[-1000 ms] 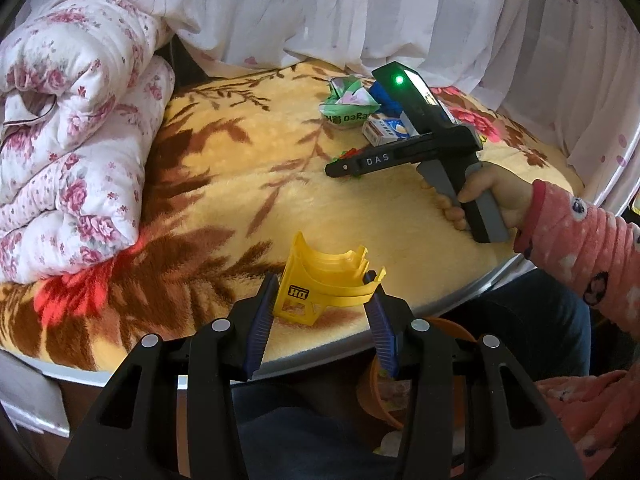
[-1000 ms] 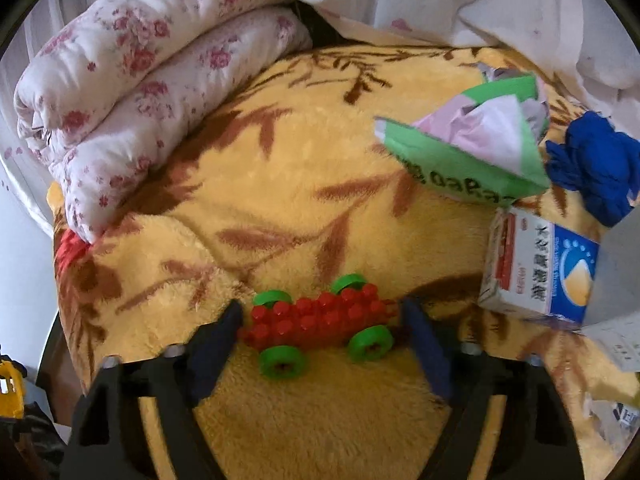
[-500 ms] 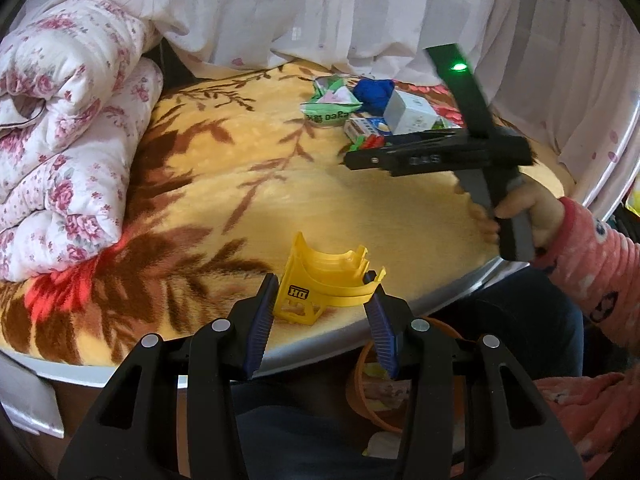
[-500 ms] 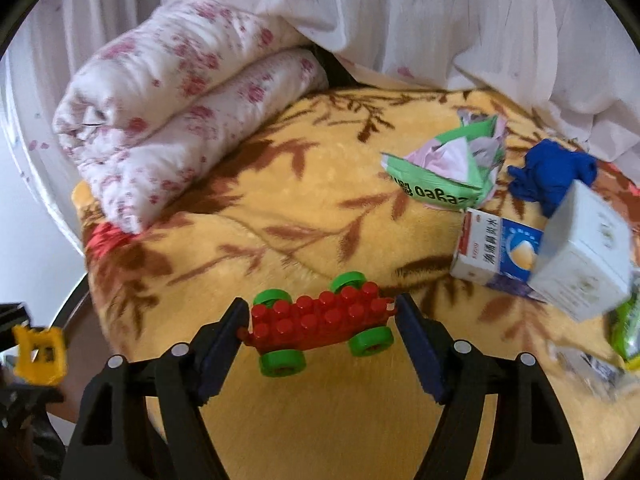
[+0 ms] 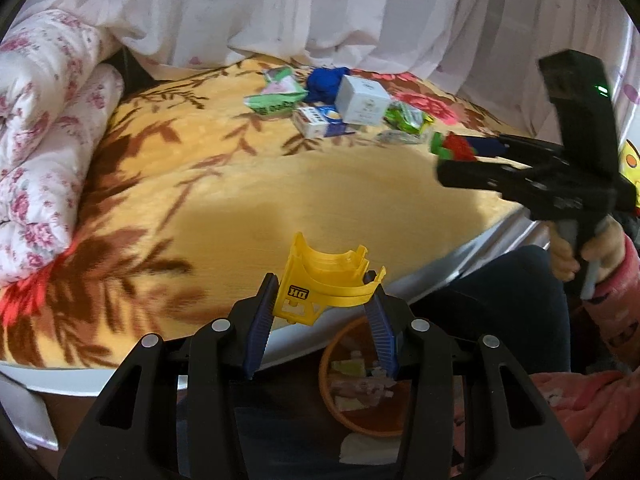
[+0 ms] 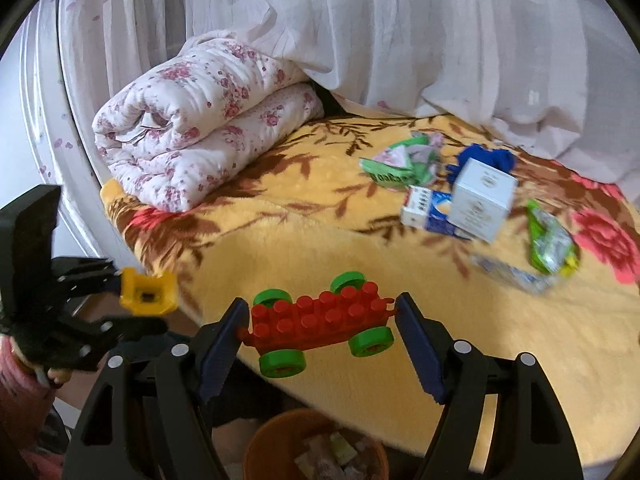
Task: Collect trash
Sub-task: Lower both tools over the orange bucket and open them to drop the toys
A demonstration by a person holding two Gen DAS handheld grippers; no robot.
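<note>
My left gripper (image 5: 320, 316) is shut on a yellow plastic toy piece (image 5: 324, 284), held at the bed's near edge above an orange bin (image 5: 368, 392) with trash inside. My right gripper (image 6: 320, 336) is shut on a red brick car with green wheels (image 6: 320, 322), lifted over the bed edge; the orange bin (image 6: 316, 448) shows below it. The right gripper with the red car (image 5: 456, 148) shows at the right in the left wrist view. The left gripper with the yellow piece (image 6: 148, 292) shows at the left in the right wrist view.
On the yellow flowered blanket (image 5: 320, 192) lie a green crumpled wrapper (image 6: 400, 160), a blue cloth (image 6: 488, 158), a white box (image 6: 482, 204), a blue-white carton (image 6: 428, 212), a green packet (image 6: 552, 244) and a clear wrapper. A rolled floral quilt (image 6: 200, 128) sits far left. White curtains hang behind.
My right gripper has lifted the red car off the blanket and pulled back toward the bed's near edge, above the bin. My left gripper keeps its hold on the yellow piece, shifting slightly toward the bin.
</note>
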